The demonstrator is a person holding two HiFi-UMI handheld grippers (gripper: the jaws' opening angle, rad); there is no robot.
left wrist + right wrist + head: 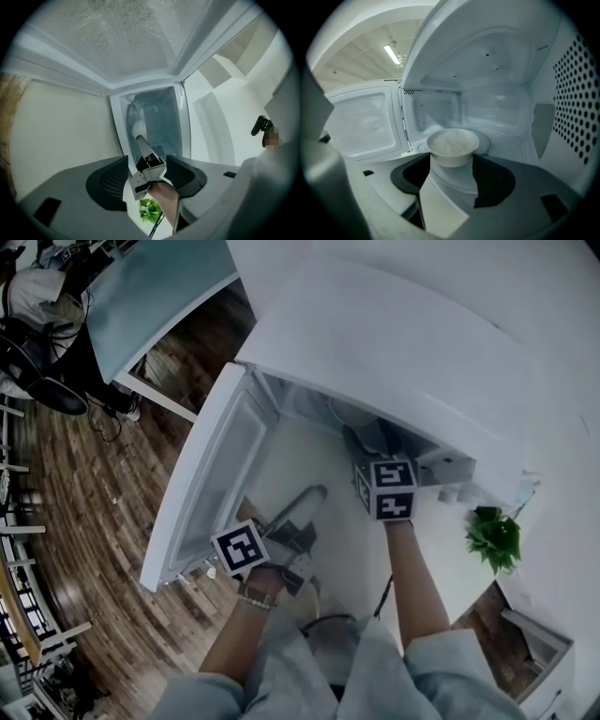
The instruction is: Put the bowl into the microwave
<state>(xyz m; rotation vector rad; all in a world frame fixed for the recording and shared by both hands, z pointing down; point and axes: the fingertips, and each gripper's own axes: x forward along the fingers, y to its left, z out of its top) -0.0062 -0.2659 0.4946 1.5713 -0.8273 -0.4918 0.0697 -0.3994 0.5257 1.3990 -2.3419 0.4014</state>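
Inside the microwave (375, 343), on its glass turntable (487, 140) at mid-cavity: the bowl (452, 143), upright, heaped with something white, likely rice. Looks to be resting on its own weight rather than carried. Reaching into the microwave's mouth, the right gripper (451, 164), jaws spread wide with the bowl's foot just at their tips; no pad seen pressing on it. Angled gently downward, presumably to spare the contents a spill. Out in front of the microwave, near the foot of its door (211, 488), the left gripper (147, 159), jaws likewise apart and pinching nothing; only the right arm (166, 201) and a plant (149, 211) showing through the gap. Parked there, at a guess, to stay clear of the opening and be handy for swinging the door shut. Door thrown wide to the microwave's left. Beneath the microwave, a plain white counter (441, 549); left of the microwave, past the counter's edge, dark wooden floorboards (103, 493) and a pale-topped desk (159, 292). Left to do, by the look of it: back out, close up
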